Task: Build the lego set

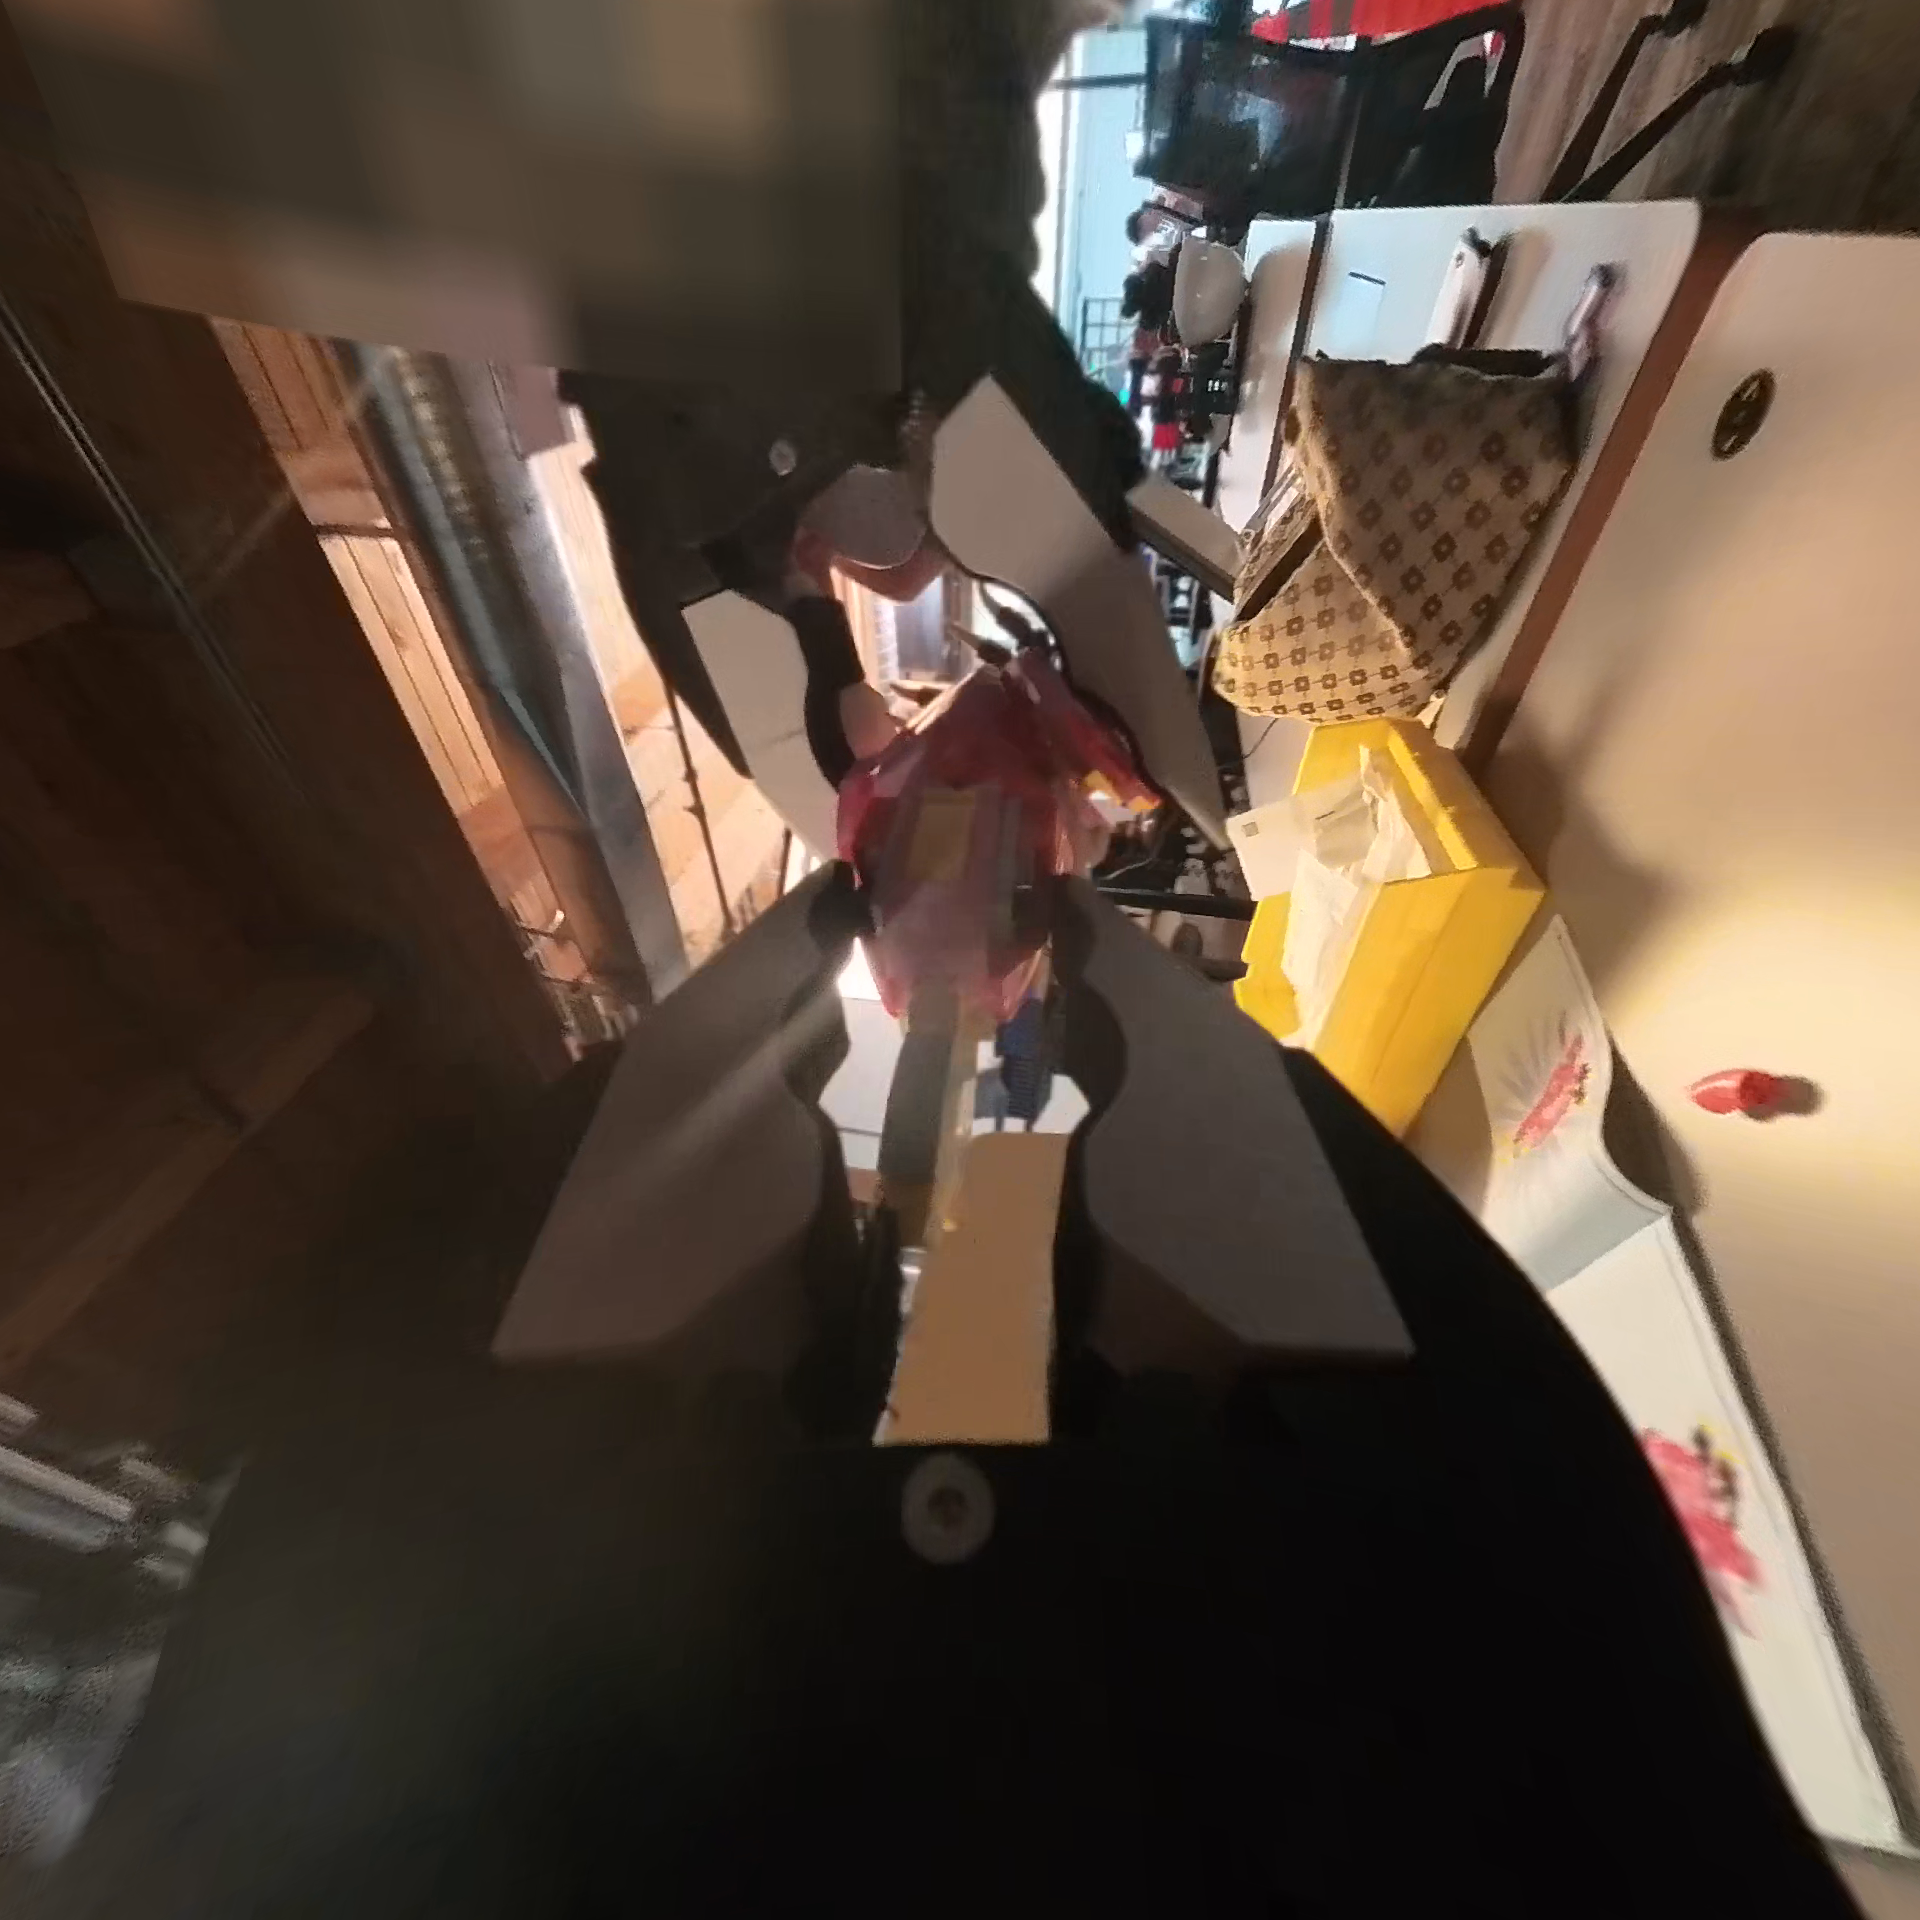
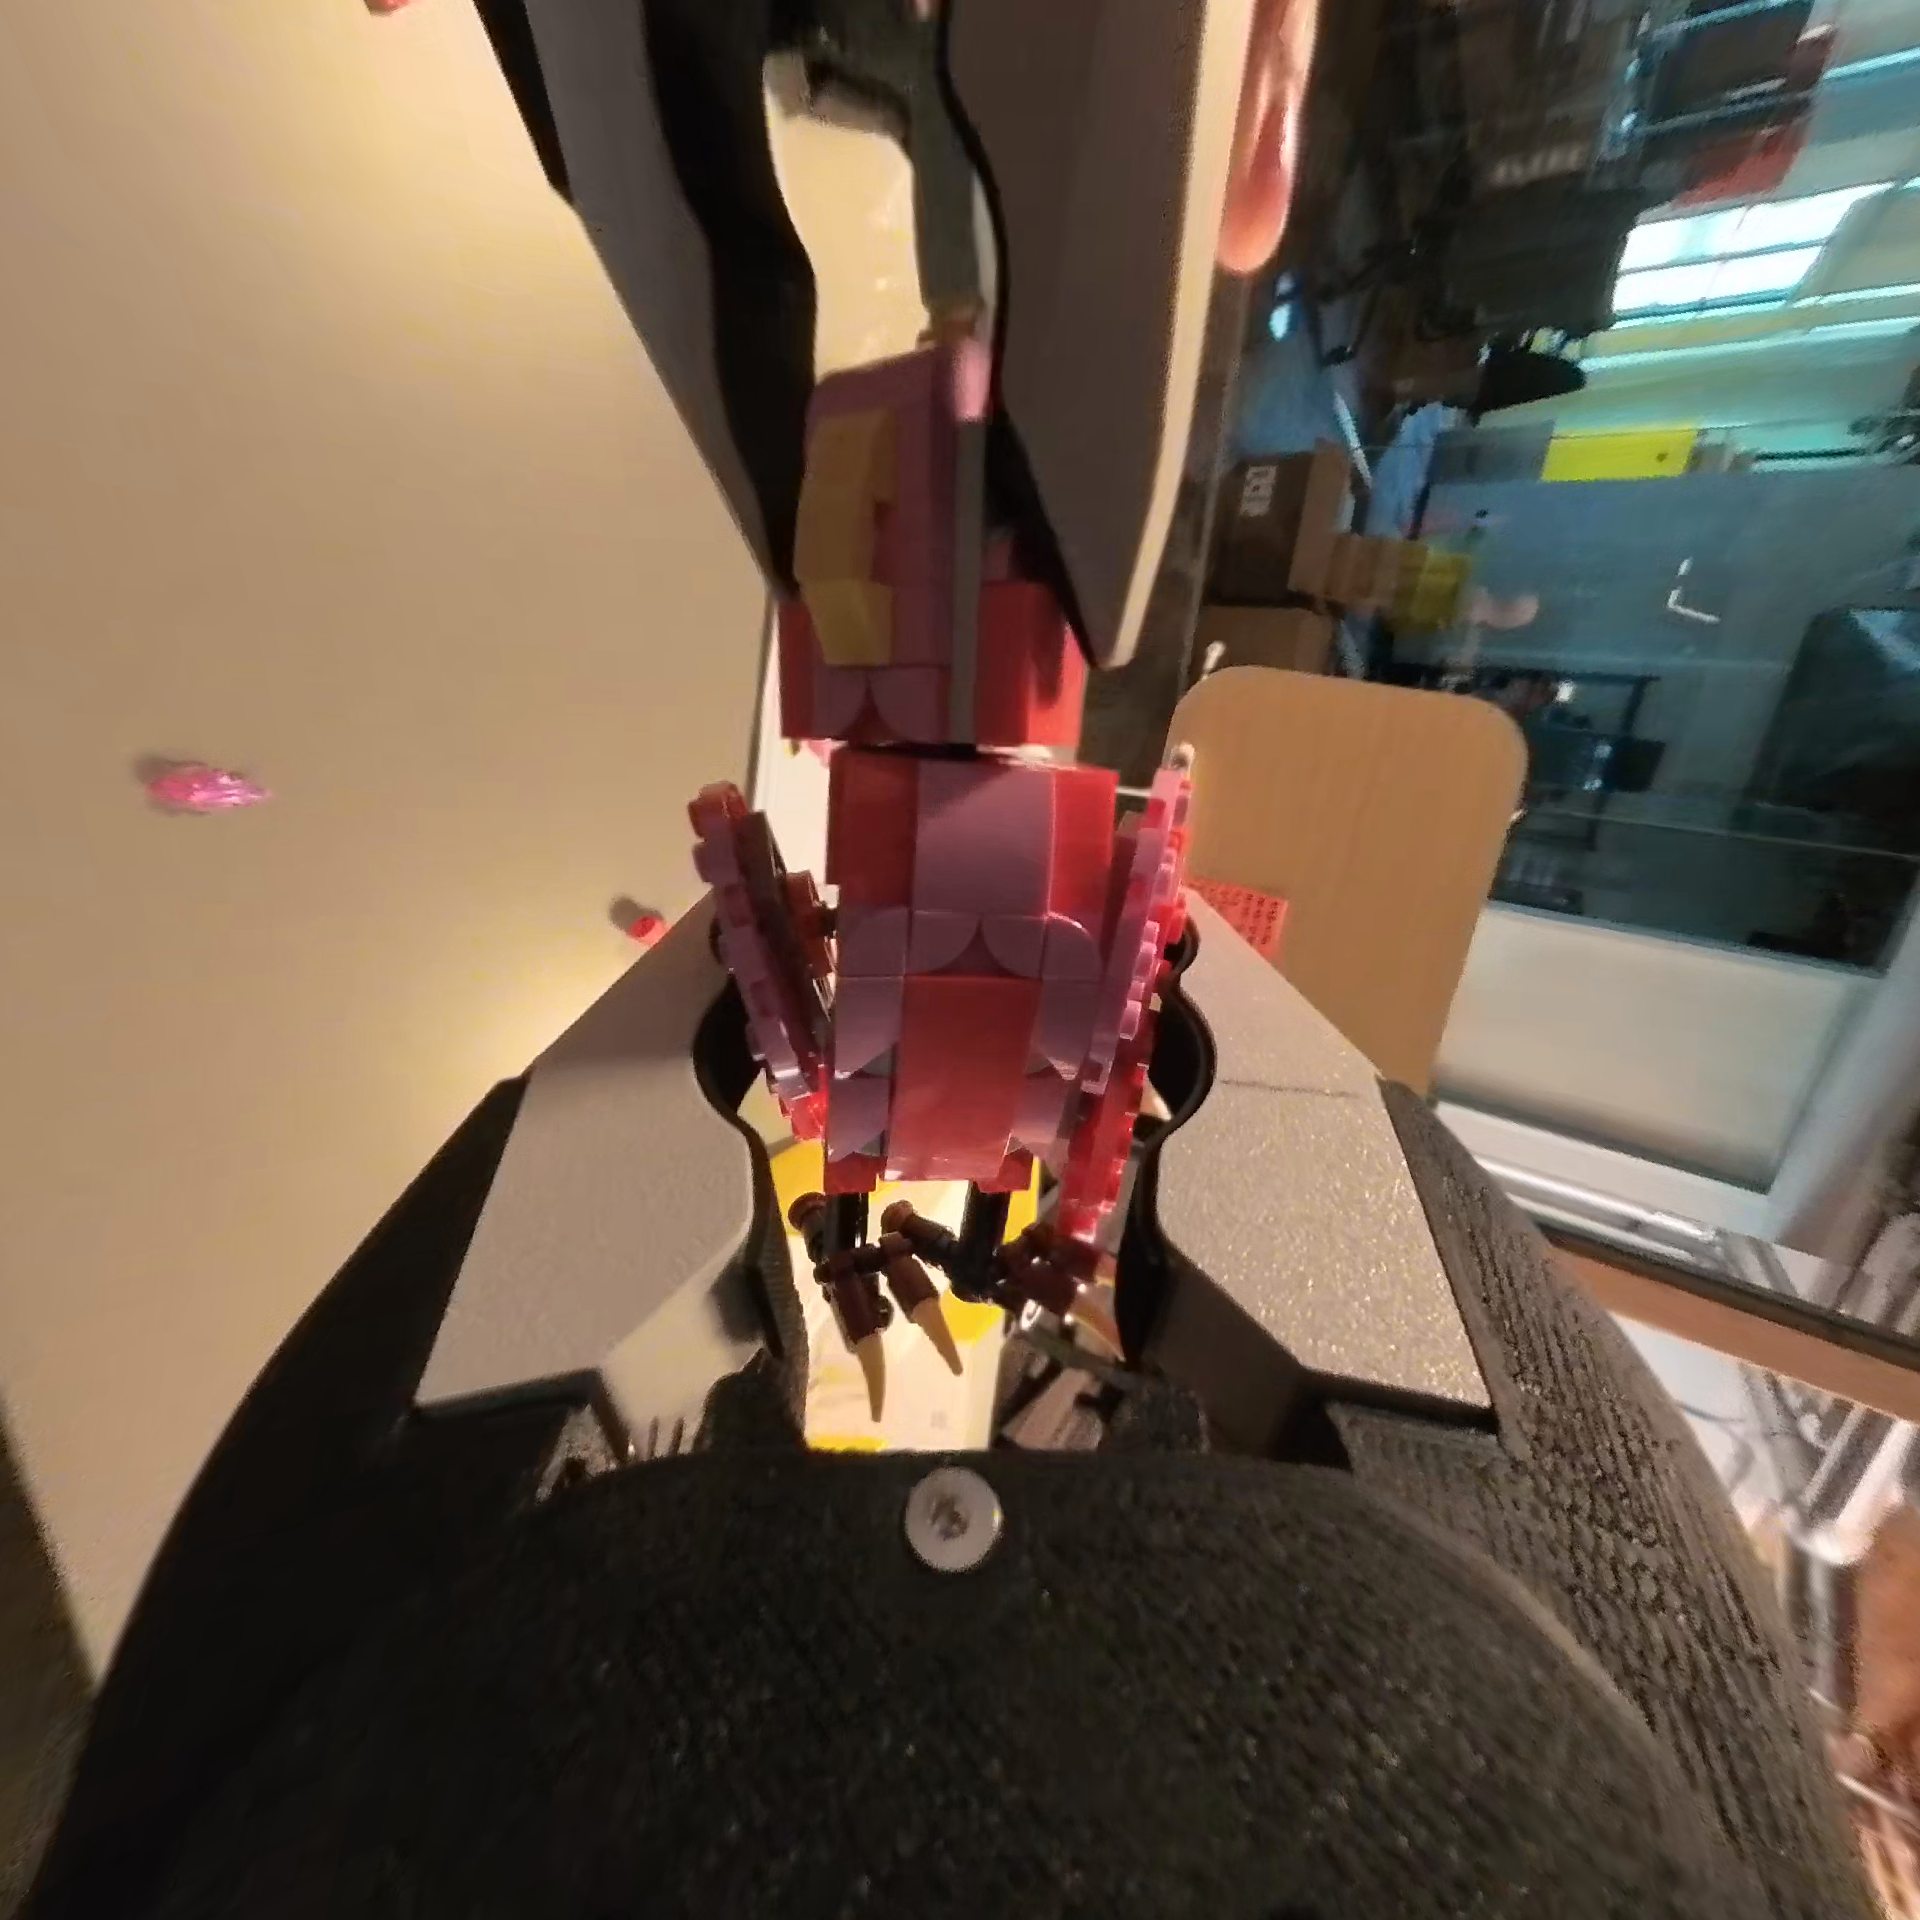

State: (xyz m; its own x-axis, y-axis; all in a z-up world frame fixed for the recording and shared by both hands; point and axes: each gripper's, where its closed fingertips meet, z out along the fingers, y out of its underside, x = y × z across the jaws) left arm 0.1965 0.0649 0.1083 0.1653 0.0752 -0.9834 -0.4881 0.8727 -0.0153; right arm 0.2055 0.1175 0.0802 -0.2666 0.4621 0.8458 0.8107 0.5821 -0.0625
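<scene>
Item: brick bird (image 2: 966, 997), red and pink, held in the air between both grippers, above the surface (image 2: 364, 468).
Right gripper (image 2: 961, 997): fingers (image 2: 644, 1049) closed on the body, pressing the folded wings.
Left gripper (image 1: 961, 925): fingers (image 1: 748, 997) narrow, clamped on the head block.
Nearby: loose red stud (image 2: 639, 923), pink scrap (image 2: 203, 790), yellow bin (image 1: 1423, 914), patterned bag (image 1: 1392, 551).
Handling: both grips should probably stay square and gentle; twisting could split head from body.

The brick-built bird (image 2: 956, 997) sits between the right gripper (image 2: 951, 997) fingers; the left gripper (image 2: 925, 582) clasps its head from beyond, above the table (image 2: 364, 468).
</scene>
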